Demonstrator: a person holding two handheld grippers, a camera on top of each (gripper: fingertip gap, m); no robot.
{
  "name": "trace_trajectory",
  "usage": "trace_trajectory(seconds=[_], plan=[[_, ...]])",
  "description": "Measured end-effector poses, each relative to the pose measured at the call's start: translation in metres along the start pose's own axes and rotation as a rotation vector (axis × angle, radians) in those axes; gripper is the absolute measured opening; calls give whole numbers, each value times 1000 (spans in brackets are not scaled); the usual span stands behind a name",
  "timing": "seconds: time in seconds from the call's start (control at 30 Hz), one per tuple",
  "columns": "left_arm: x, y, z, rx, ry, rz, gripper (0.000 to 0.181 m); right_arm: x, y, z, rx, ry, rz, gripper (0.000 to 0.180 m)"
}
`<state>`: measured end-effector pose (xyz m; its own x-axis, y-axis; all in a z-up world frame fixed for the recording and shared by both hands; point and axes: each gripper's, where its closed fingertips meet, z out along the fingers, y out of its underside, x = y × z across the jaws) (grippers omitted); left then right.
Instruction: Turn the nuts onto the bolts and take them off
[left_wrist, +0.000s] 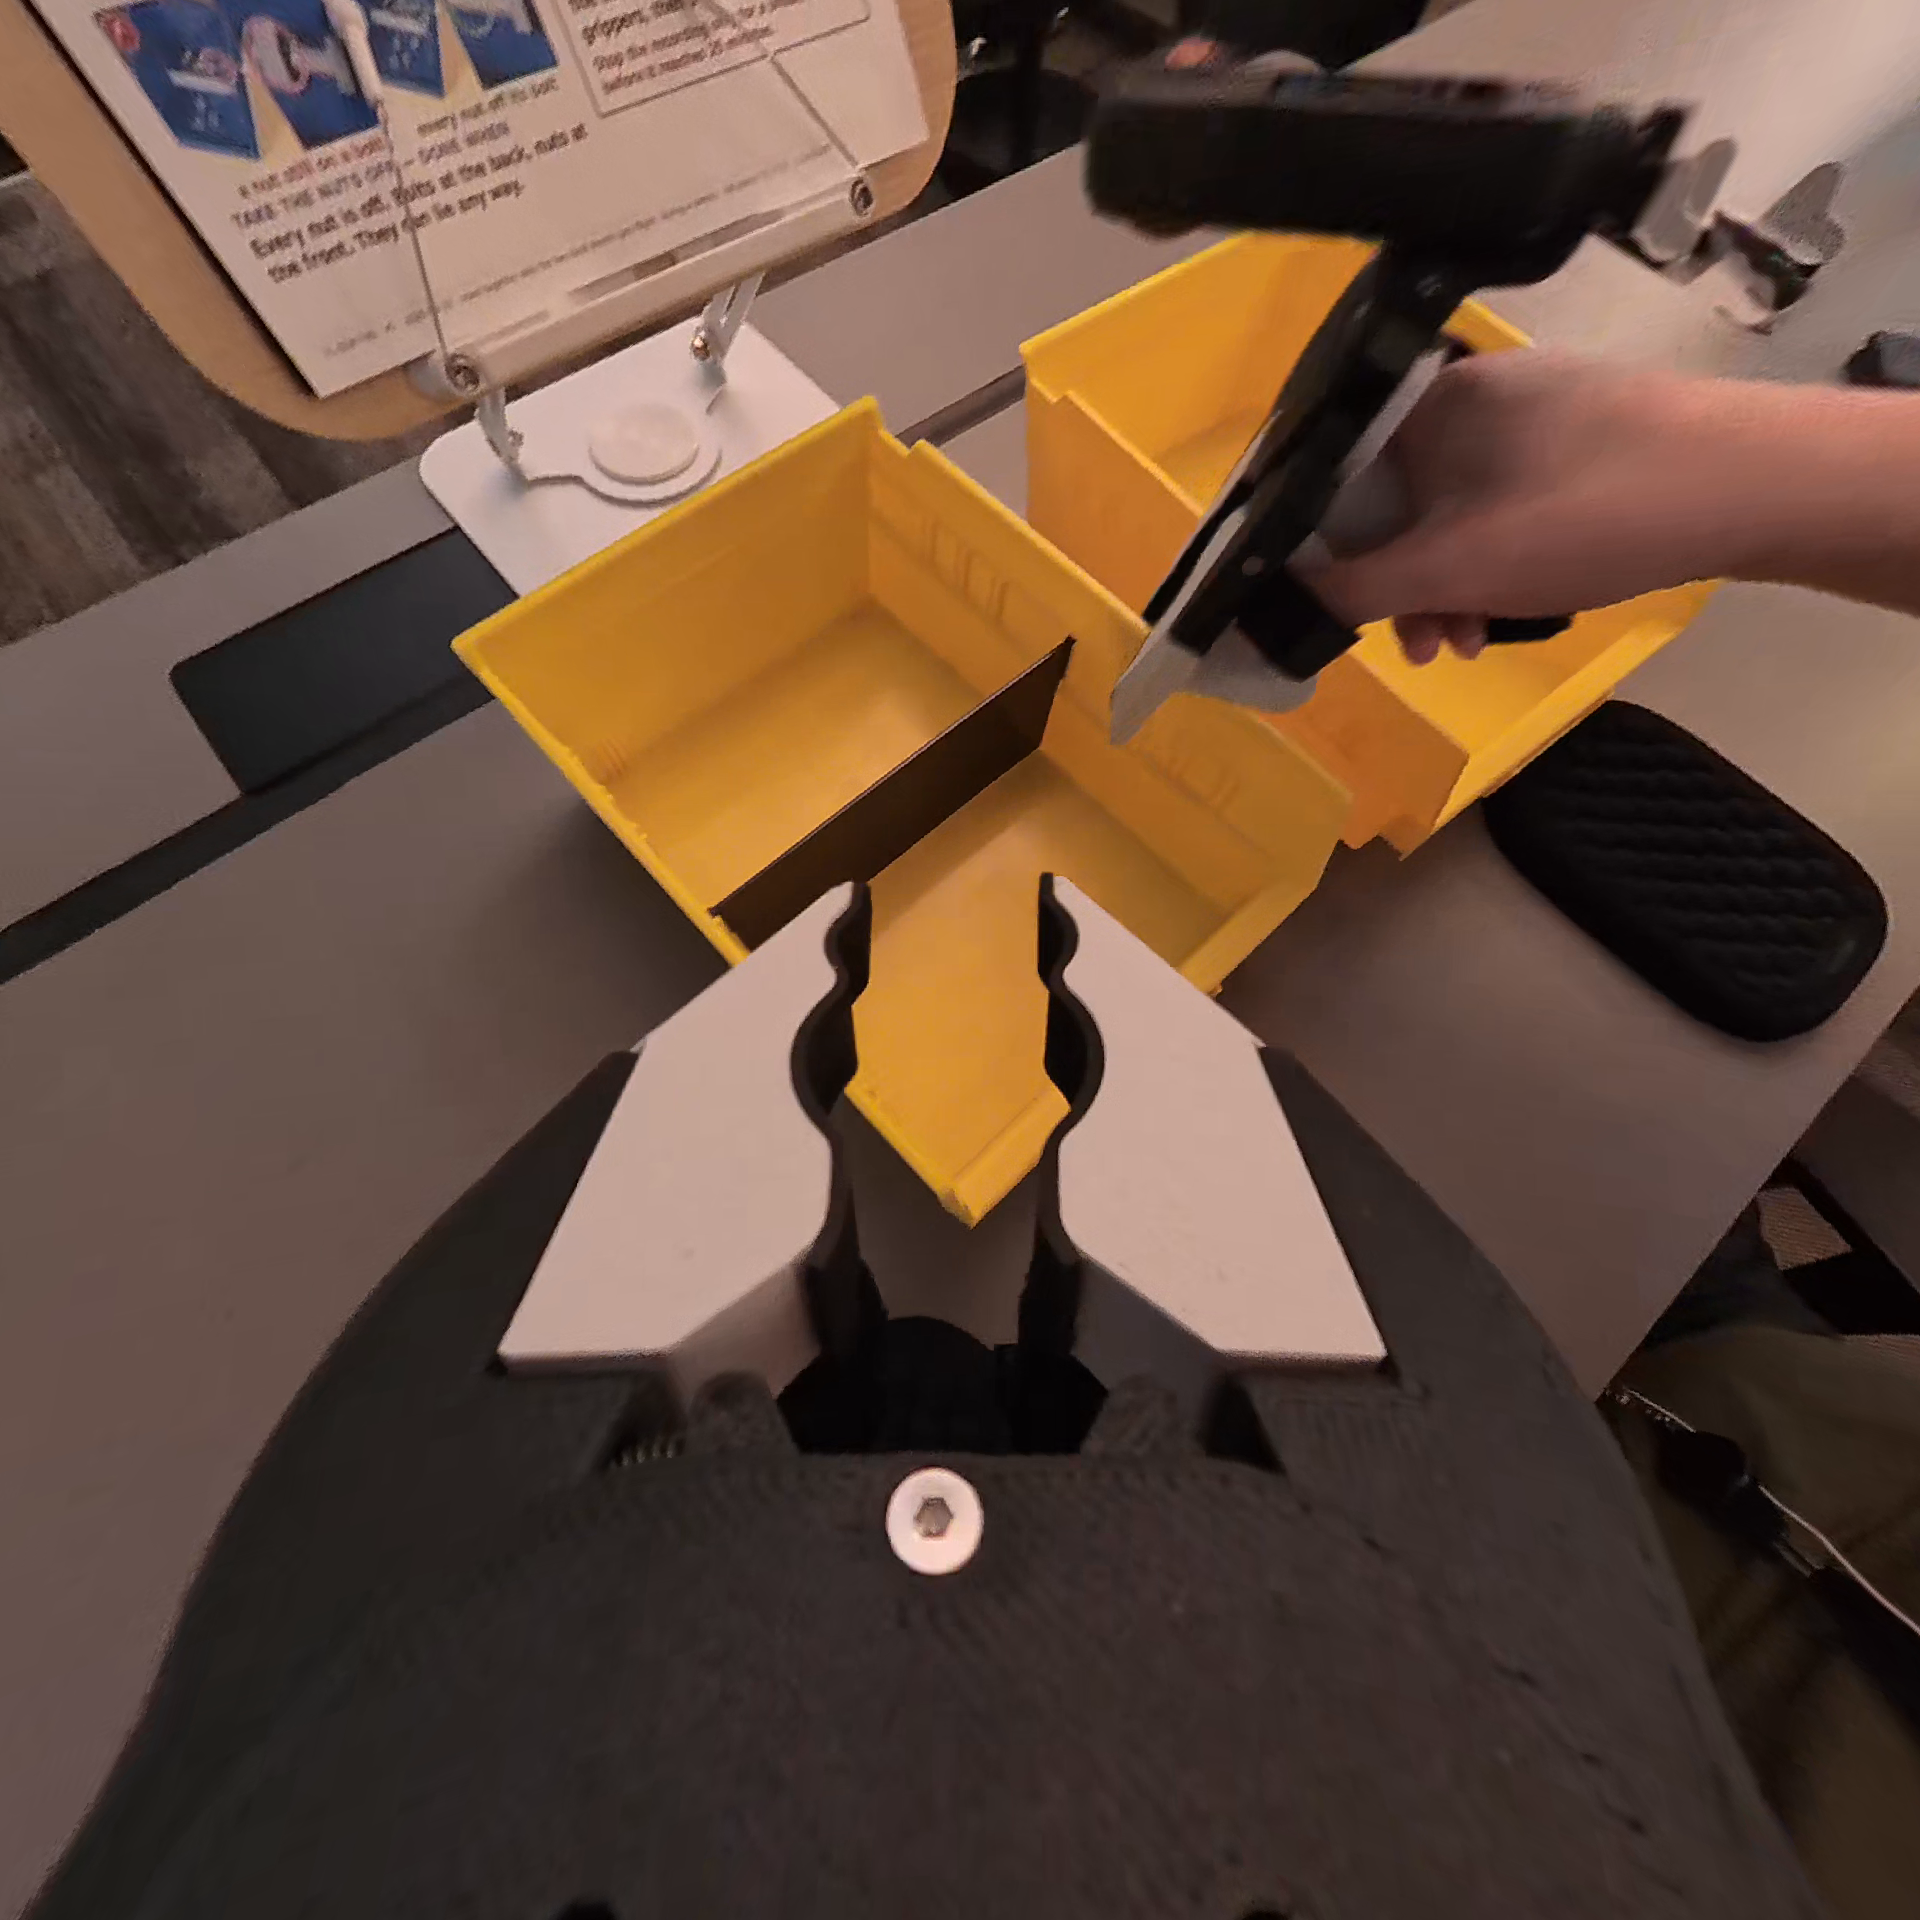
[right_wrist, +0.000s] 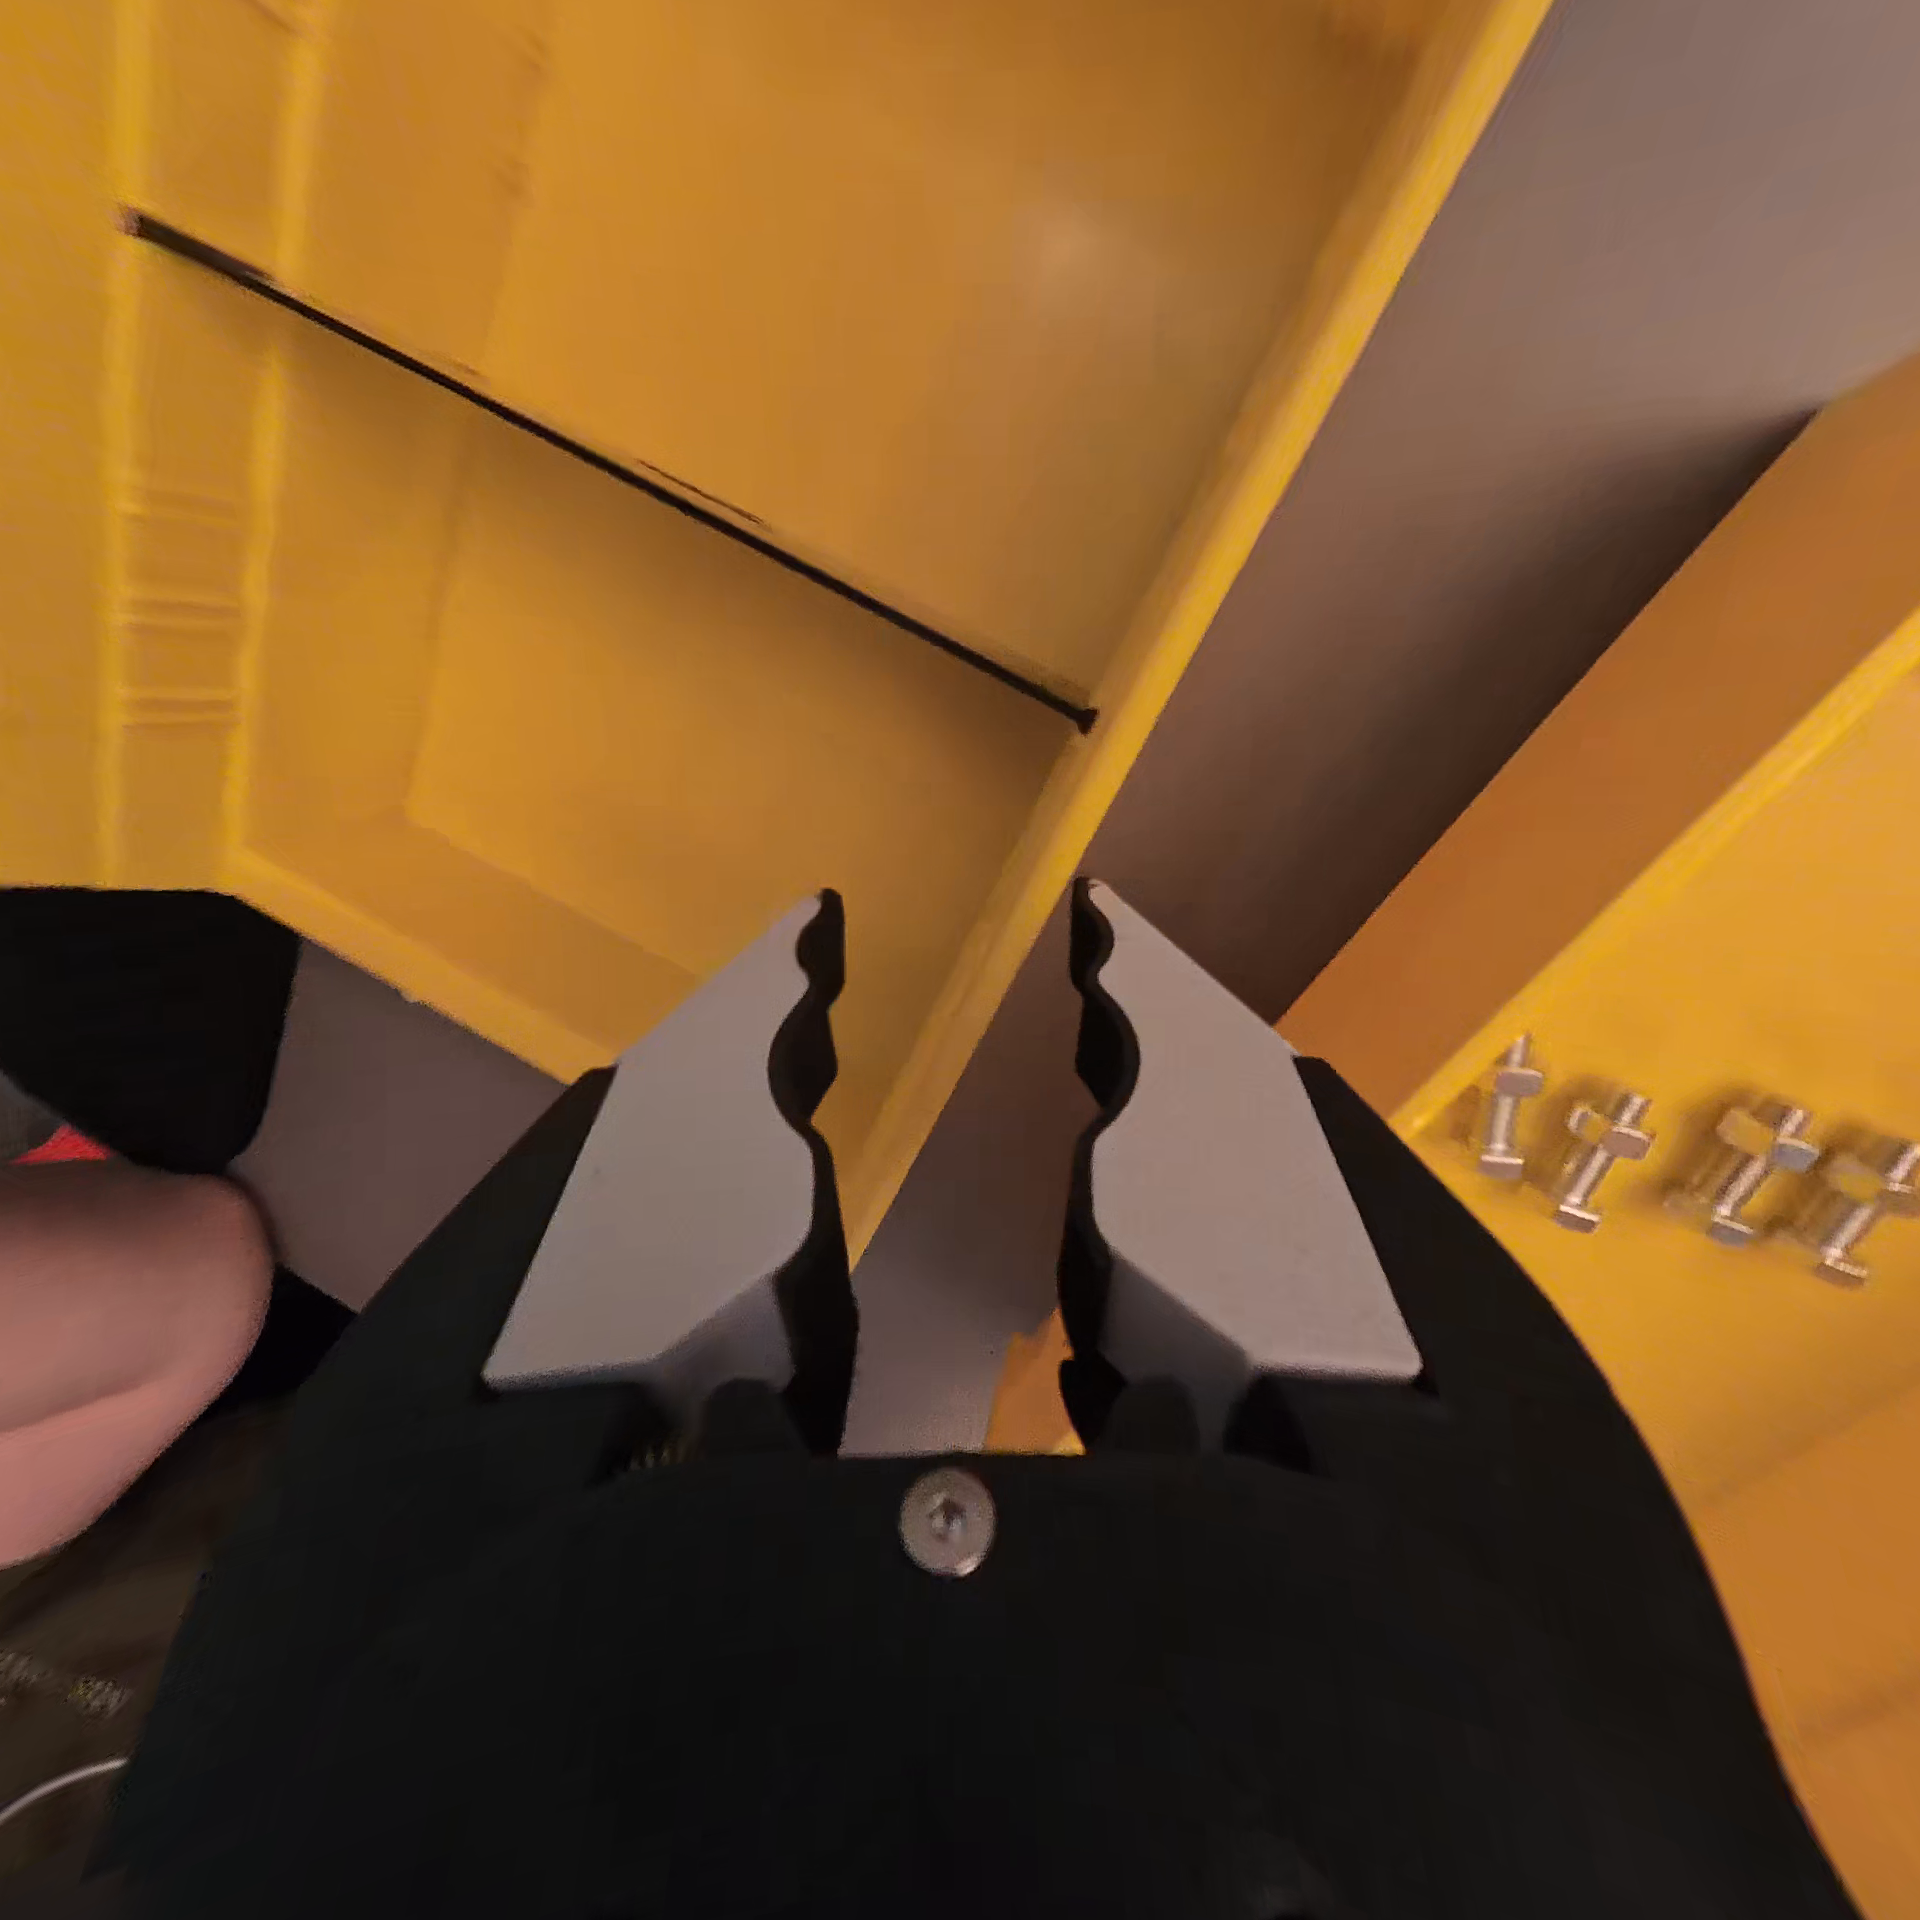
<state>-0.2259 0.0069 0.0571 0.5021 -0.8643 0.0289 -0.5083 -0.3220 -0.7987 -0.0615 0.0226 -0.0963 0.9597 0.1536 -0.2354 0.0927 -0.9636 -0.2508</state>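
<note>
two glossy yellow plastic bins (left_wrist: 790, 582); threaded steel bolts (right_wrist: 1704, 1164).

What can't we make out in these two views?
- Bolts, right wrist view: motion-blurred and cut off by the right edge, so the count is unclear.
- Second yellow bin, left wrist view: the right claw and hand cover its inside.
- Divided yellow bin, left wrist view: the left claw hides part of the near compartment.
</note>
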Motion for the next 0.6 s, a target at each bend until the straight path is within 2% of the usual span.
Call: trace_trajectory(seconds=[0.1,0.2,0.23,0.27,0.37,0.5,0.6], plan=[[5,-2,2,3,26,9,31,7,6,20,-81,39,85,30],[8,-1,1,5,43,21,31,3,14,40,-164,13,170,27],[10,-2,0,13,50,24,30,5,16,45,-183,25,168,19],[10,-3,-2,24,55,25,30,9,17,48,-200,41,157,10],[10,-11,-10,78,51,16,30,17,14,46,-213,55,175,3],[7,-36,-37,256,22,-23,30,6,11,29,-266,12,181,1],[4,-61,-76,487,-8,-72,30,-9,5,3,-267,-27,145,1]])
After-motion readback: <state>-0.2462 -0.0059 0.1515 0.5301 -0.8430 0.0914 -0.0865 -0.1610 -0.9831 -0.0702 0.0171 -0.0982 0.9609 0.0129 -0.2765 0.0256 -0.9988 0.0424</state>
